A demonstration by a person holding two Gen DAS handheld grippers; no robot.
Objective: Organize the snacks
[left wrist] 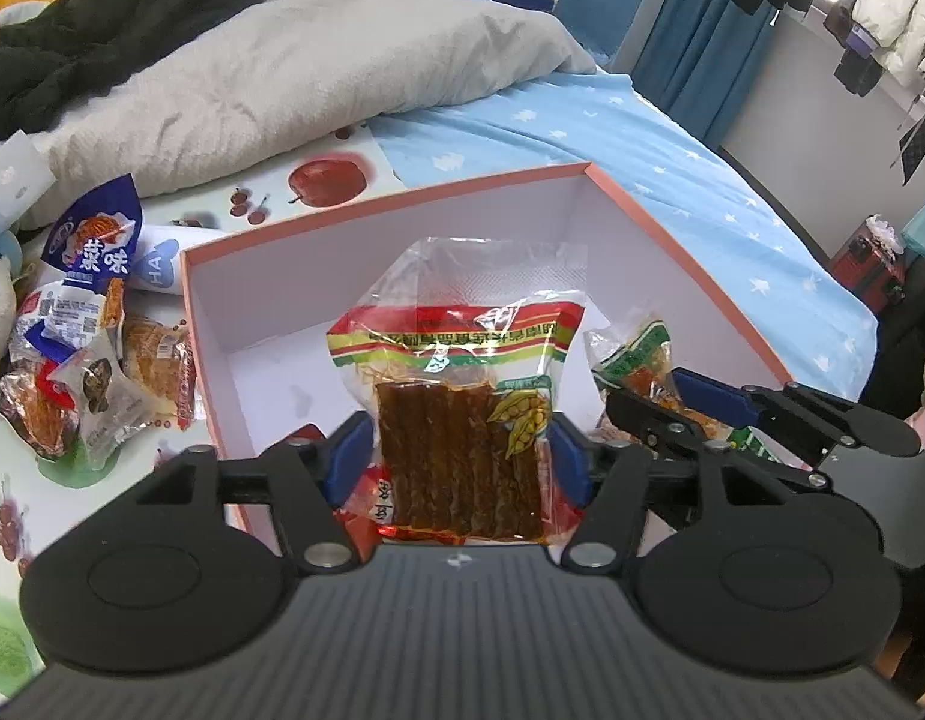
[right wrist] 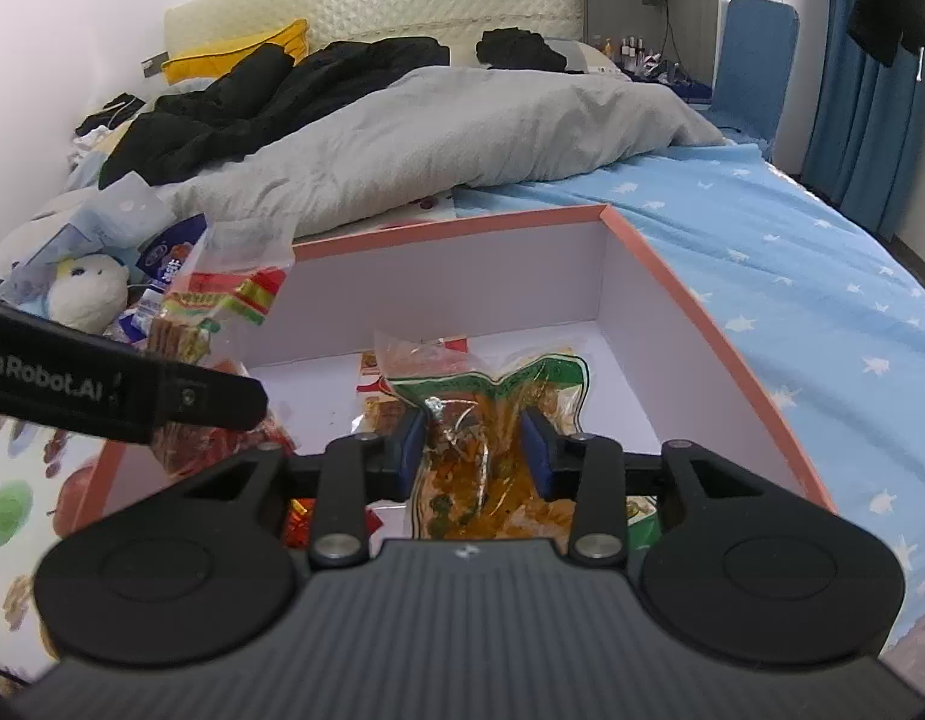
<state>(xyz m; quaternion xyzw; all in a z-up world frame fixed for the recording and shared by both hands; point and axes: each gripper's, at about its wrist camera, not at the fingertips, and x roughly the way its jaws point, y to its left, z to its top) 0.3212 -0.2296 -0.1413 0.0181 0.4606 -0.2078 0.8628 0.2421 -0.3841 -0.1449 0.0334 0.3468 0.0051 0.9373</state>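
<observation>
the left gripper (left wrist: 459, 456) has its blue pads on either side of a red-banded snack packet (left wrist: 462, 420); the pads seem to touch its edges, though the grip looks loose. the right gripper (right wrist: 475, 444) clamps a green-trimmed snack packet (right wrist: 492, 420). both hang at frame centre over the pink-rimmed box (left wrist: 318, 228). more loose snacks (left wrist: 90, 360) lie at the left of the frame on the fruit-print cloth (left wrist: 18, 480).

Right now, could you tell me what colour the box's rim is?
Salmon pink on the box rim, white inside; right wrist view shows it best.
</observation>
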